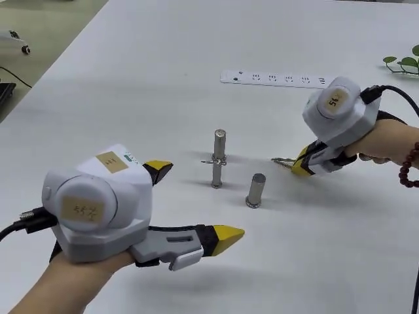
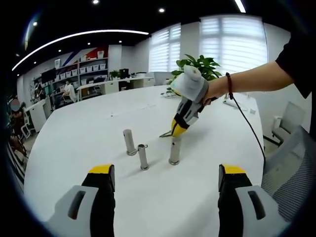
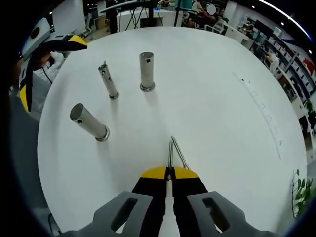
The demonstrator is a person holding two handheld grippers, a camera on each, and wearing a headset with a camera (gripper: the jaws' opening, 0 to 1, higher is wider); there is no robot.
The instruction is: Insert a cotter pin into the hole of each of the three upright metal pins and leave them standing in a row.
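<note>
Left tool (image 1: 192, 199) sits low at the near edge of the white counter (image 1: 131, 85), jaws spread wide and nothing between them. Its own view looks straight out between the two yellow tips at the work. Three upright metal pins (image 2: 143, 156) stand close together mid-counter, apart from one another and all on their bases.

The middle pin (image 3: 107, 80) already has a fitted cotter pin (image 3: 103, 65) through its hole near the top. In the head view that wire sticks out sideways as a little cross. The other two, the far pin (image 1: 220, 142) and the right-hand pin (image 1: 255, 190), show bare tops (the hole in one is plain to see in the right gripper view).

Over on the right, the right tool (image 3: 170, 173) has its jaws pinched shut on a loose cotter pin (image 3: 174, 148). The two legs poke forward past the tips, held just above the counter. It hovers near the right-hand pin but is not touching it.

Behind it all, a white power strip (image 1: 275, 78) lies flat on the counter, and a green plant (image 1: 404, 62) peeks in at the far right edge.
</note>
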